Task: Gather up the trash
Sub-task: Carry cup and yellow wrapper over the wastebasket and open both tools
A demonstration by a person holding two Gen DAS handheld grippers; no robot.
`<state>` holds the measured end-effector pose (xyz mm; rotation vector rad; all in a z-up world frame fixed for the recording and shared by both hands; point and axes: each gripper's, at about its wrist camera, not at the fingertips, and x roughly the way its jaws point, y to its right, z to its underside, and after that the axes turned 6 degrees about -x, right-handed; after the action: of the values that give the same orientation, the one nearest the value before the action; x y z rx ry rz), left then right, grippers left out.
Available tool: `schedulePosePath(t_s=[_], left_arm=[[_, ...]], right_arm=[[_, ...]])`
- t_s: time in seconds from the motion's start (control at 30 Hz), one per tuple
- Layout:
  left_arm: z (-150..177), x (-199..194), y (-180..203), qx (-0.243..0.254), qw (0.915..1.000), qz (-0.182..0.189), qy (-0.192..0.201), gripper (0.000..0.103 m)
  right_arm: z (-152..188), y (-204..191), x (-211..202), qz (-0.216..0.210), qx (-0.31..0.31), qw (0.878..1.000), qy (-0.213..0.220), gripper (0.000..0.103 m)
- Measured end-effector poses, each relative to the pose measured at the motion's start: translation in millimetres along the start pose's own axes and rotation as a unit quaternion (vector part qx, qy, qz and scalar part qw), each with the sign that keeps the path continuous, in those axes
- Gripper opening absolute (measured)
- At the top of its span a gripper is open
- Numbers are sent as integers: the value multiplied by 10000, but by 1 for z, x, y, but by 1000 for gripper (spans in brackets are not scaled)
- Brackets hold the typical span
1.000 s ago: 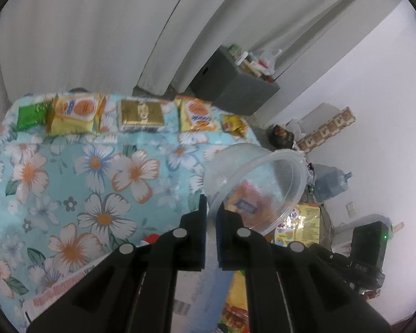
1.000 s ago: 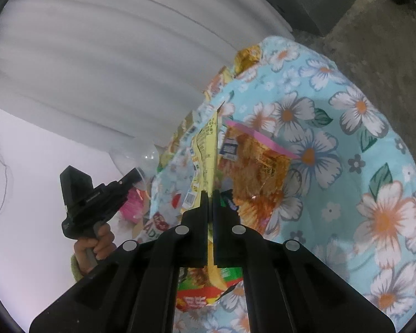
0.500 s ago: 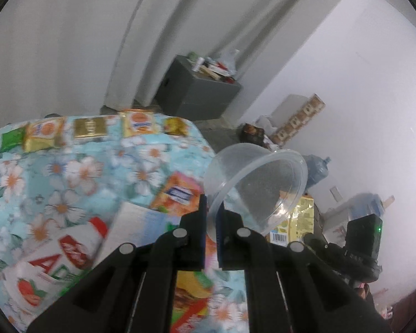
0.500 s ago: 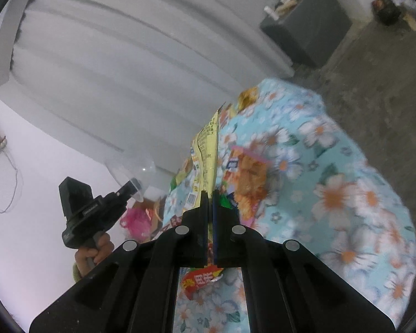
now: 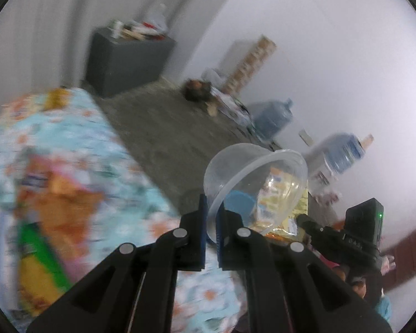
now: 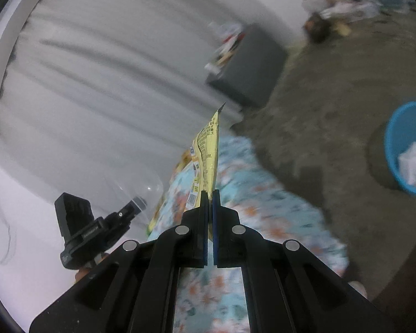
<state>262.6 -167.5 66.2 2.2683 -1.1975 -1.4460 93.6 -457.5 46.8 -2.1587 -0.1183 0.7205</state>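
My left gripper (image 5: 212, 208) is shut on the rim of a clear plastic bowl (image 5: 256, 181) and holds it in the air past the table's right edge. My right gripper (image 6: 210, 194) is shut on a flat yellow wrapper (image 6: 206, 155) that stands up edge-on from the jaws. In the left wrist view the right gripper (image 5: 344, 238) shows at the lower right with the yellow wrapper (image 5: 296, 213) seen through the bowl. In the right wrist view the left gripper (image 6: 97, 227) shows at the lower left. A blue bin (image 6: 407, 149) with white rubbish stands on the floor at the right.
The floral tablecloth (image 5: 69, 144) carries blurred snack packets, orange (image 5: 58, 194) and green-yellow (image 5: 41, 258). A grey cabinet (image 5: 127, 58) with clutter stands by the curtain. Water jugs (image 5: 271, 116) and boxes line the far wall. The floor (image 6: 332, 105) is bare concrete.
Both grippers have swung right, away from the table toward the floor, with the bowl and the wrapper still held. The blue bin has come into the right wrist view.
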Motion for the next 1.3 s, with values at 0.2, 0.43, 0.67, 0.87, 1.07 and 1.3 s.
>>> schedulePosePath(t_s=[0.2,0.43,0.67,0.87,1.07,1.3], left_arm=[[-3,102,59,257,9971,116,-700,5],[19,254,113,555,9830,-176,-1740,5],[54,385,130,639,9636,-521,-2543,5],[68,451,126,444,9484,-585,-3084,33],[62,440,124,432,9522,-632,-2956,46],[38,380,142,549,9629,-327,-2623,54]], right_arm=[[-16,71,-48,847,471,9926,731,1],[-20,181,-54,1952,1341,9668,955,2],[-13,279,-38,2482,2120,9411,886,5],[-10,346,-37,2659,2687,9218,860,55],[10,367,-36,2919,3014,9052,672,57],[5,320,-49,3228,2523,9081,863,61]])
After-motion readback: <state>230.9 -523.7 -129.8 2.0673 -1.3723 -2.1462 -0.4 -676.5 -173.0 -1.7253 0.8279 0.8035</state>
